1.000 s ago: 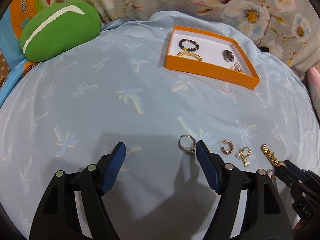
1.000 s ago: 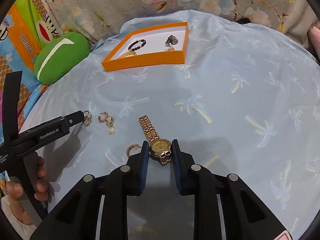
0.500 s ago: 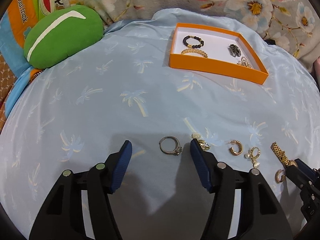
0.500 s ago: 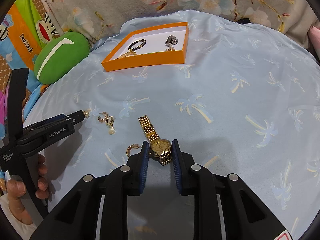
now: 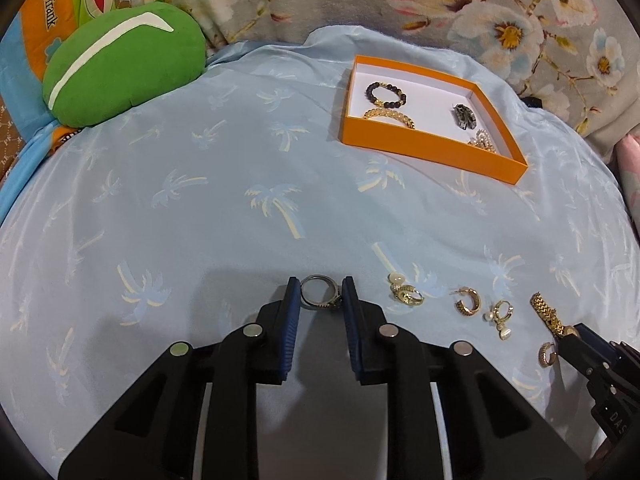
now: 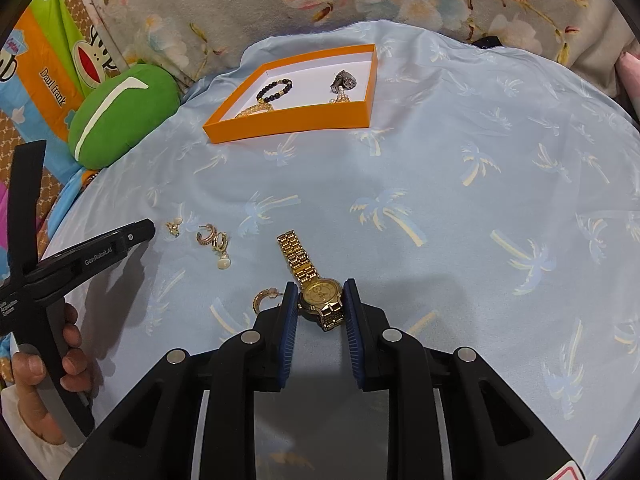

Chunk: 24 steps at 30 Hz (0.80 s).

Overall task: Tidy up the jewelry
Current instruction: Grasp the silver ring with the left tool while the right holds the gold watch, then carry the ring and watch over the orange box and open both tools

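Note:
My left gripper (image 5: 320, 294) is shut on a silver ring (image 5: 318, 297) that lies on the light blue cloth. My right gripper (image 6: 320, 300) is shut on a gold watch (image 6: 316, 280), whose band stretches away on the cloth. An orange box (image 5: 424, 148) at the back holds a dark bead bracelet (image 5: 386, 94), a gold bracelet (image 5: 388, 117) and other pieces; it also shows in the right wrist view (image 6: 296, 120). Loose gold earrings (image 5: 466, 306) lie to the right of the ring.
A green cushion (image 5: 120, 68) sits at the back left beside printed bedding. Floral fabric (image 5: 480, 8) runs along the back. More earrings (image 6: 218, 242) lie left of the watch, and one gold hoop (image 6: 264, 300) lies by my right gripper's left finger.
My left gripper has shifted right over the silver ring and closed on it. My right gripper has stayed shut on the watch.

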Each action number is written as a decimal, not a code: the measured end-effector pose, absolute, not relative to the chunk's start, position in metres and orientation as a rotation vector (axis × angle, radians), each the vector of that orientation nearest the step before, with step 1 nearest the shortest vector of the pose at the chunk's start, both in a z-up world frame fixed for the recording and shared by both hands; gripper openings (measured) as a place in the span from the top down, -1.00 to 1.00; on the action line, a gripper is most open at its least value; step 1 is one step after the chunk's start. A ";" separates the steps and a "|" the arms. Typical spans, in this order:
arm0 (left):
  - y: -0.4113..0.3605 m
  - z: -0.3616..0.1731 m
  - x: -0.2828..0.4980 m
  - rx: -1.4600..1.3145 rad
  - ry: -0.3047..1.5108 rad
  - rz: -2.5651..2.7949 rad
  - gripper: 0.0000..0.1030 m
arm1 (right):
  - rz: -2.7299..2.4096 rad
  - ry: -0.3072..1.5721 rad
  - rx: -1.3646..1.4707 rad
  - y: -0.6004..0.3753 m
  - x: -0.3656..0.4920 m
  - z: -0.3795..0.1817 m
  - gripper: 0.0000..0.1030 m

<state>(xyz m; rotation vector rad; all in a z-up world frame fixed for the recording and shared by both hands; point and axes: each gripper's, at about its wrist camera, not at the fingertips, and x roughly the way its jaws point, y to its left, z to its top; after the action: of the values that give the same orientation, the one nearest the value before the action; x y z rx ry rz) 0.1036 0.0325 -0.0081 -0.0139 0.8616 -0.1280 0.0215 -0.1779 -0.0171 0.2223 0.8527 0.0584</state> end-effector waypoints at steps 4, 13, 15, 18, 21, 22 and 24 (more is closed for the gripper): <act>0.039 -0.008 0.095 -0.019 0.861 -0.156 0.60 | 0.054 0.852 0.217 -0.177 0.021 -0.016 0.59; 0.059 -0.007 0.078 -0.048 0.858 -0.192 0.60 | 0.049 0.851 0.208 -0.176 0.020 -0.016 0.59; 0.058 -0.006 0.077 -0.043 0.853 -0.193 0.60 | 0.048 0.845 0.218 -0.177 0.020 -0.015 0.59; 0.055 -0.004 0.074 -0.030 0.845 -0.194 0.60 | 0.041 0.829 0.209 -0.176 0.017 -0.012 0.59; 0.055 -0.002 0.072 -0.031 0.842 -0.205 0.60 | 0.048 0.823 0.198 -0.171 0.016 -0.010 0.59; 0.055 0.000 0.071 -0.032 0.840 -0.208 0.60 | 0.052 0.820 0.195 -0.170 0.015 -0.009 0.59; 0.054 0.003 0.070 -0.036 0.837 -0.214 0.60 | 0.058 0.809 0.200 -0.168 0.014 -0.004 0.59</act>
<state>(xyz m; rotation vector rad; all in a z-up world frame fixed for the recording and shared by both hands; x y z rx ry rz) 0.0701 0.0542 0.0030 -0.0360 0.8365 -0.2141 0.0139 -0.1685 -0.0039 0.1998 0.8089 0.0582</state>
